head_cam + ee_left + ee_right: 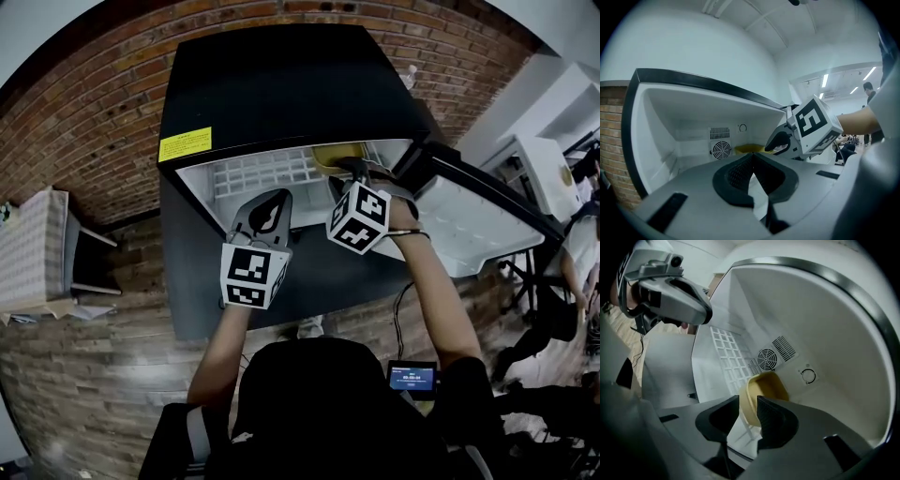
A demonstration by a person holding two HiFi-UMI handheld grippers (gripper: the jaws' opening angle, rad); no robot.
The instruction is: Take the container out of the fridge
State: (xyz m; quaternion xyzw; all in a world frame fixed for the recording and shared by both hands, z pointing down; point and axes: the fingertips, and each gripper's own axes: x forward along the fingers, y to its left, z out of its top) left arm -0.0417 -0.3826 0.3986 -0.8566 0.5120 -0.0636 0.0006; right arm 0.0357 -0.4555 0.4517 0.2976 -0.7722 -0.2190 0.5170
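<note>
A black mini fridge (281, 94) stands with its door (469, 225) swung open to the right. A yellow container (768, 385) sits on the white wire shelf (724, 352) at the back right of the cabinet, also seen as the container (336, 156) from above. My right gripper (747, 411) reaches into the fridge, open, with the container's near rim in the gap between its jaws; the pads do not press on it. My left gripper (272, 202) hovers at the fridge mouth, left of the right one, shut and empty.
A round fan grille (766, 357) and a dial (808, 376) are on the fridge's back wall. A brick wall (84, 122) rises behind the fridge. A small table (37, 253) stands at the left, and people (572, 272) and white furniture are at the right.
</note>
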